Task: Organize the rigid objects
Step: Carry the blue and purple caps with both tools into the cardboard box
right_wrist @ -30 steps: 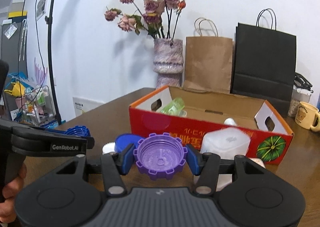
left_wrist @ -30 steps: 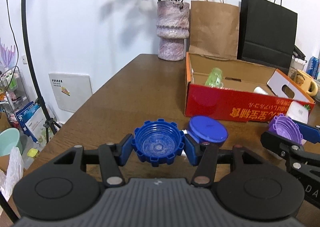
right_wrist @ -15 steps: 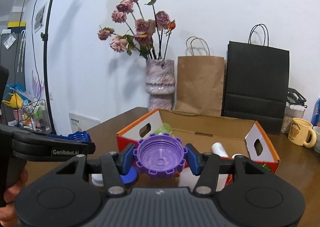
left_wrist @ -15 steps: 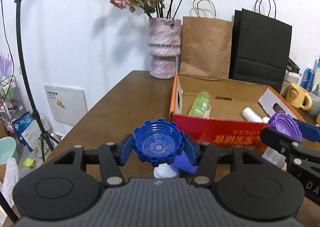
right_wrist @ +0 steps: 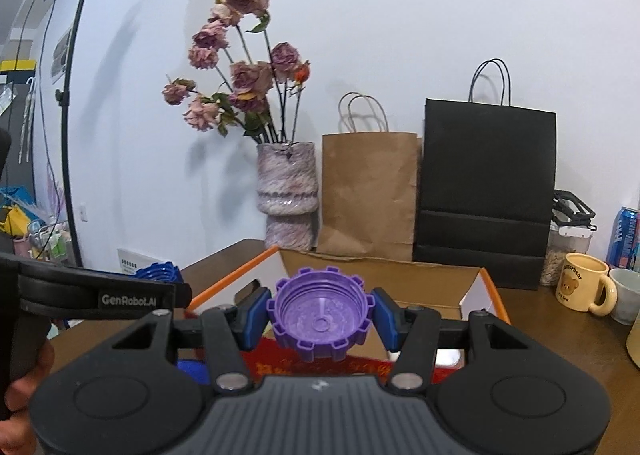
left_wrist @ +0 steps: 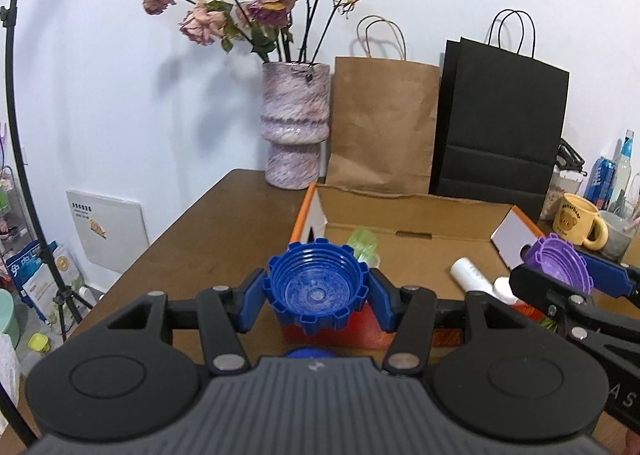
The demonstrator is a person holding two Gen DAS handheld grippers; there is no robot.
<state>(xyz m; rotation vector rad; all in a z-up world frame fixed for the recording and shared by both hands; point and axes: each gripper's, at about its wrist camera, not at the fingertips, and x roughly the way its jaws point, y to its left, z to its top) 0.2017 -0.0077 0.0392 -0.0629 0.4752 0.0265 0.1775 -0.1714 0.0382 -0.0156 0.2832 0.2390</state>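
My left gripper [left_wrist: 316, 293] is shut on a blue toothed cap [left_wrist: 316, 287], held above the near left edge of the red cardboard box [left_wrist: 400, 215]. My right gripper [right_wrist: 320, 313] is shut on a purple toothed cap [right_wrist: 320, 313], held above the box's near wall [right_wrist: 320, 369]. The right gripper with the purple cap [left_wrist: 558, 265] shows at the right of the left wrist view. The blue cap [right_wrist: 158, 271] shows at the left of the right wrist view. Inside the box lie a green bottle [left_wrist: 362, 243] and a white tube [left_wrist: 470, 275].
A blue lid [left_wrist: 310, 353] lies on the wooden table [left_wrist: 224, 231] below my left gripper. A vase of dried roses [left_wrist: 294, 135], a brown paper bag [left_wrist: 382, 127] and a black bag [left_wrist: 500, 127] stand behind the box. A yellow mug [left_wrist: 578, 219] and cans stand right.
Both grippers have risen and moved forward over the box with their caps. The box now lies beneath them and the blue lid has dropped almost out of view.
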